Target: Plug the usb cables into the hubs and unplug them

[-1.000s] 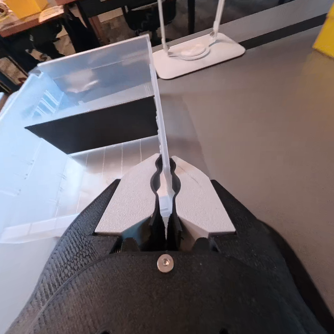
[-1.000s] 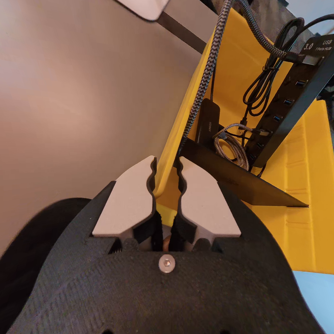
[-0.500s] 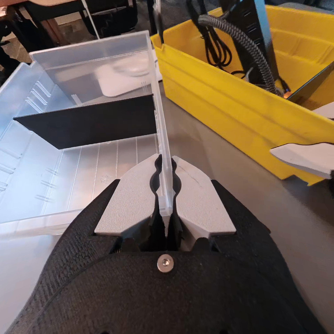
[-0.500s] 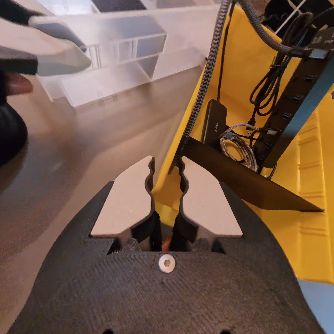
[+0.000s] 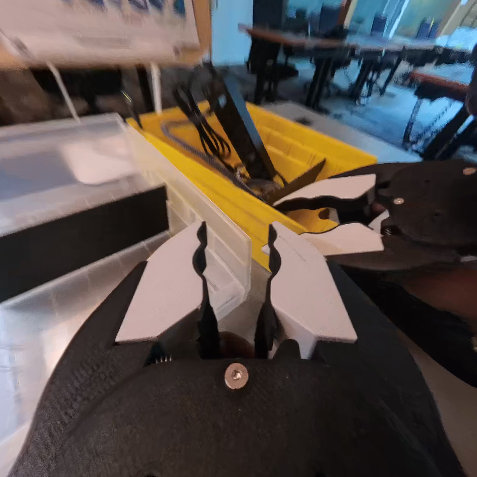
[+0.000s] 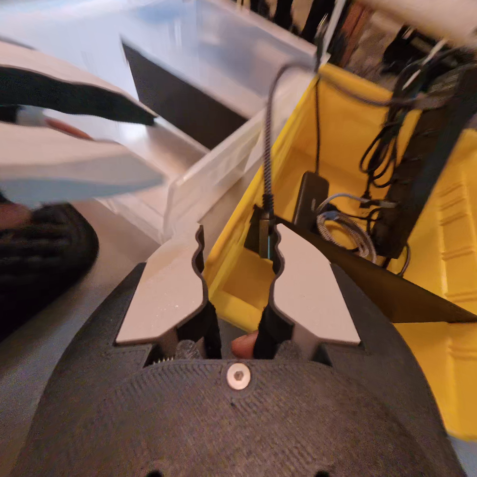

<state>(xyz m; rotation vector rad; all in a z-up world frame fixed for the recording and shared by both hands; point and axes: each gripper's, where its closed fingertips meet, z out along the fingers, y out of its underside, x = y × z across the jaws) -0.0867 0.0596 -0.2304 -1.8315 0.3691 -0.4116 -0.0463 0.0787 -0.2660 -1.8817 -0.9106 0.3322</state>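
Currently both jaws parted, nothing gripped: left hand-held gripper (image 5: 236,233) straddles clear bin (image 5: 229,247) wall; right hand-held gripper (image 6: 238,232) straddles yellow bin (image 6: 343,134) corner; risk: braided cable (image 6: 267,154) snags on fingers, tall hub (image 6: 418,167) topples.

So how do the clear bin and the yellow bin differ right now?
The clear bin is see-through and shows nothing inside but a black divider; the yellow bin is opaque and holds black hubs and coiled cables. The left gripper straddles the clear bin's wall, the right gripper the yellow bin's, jaws open. Both sit side by side, each with a black divider.
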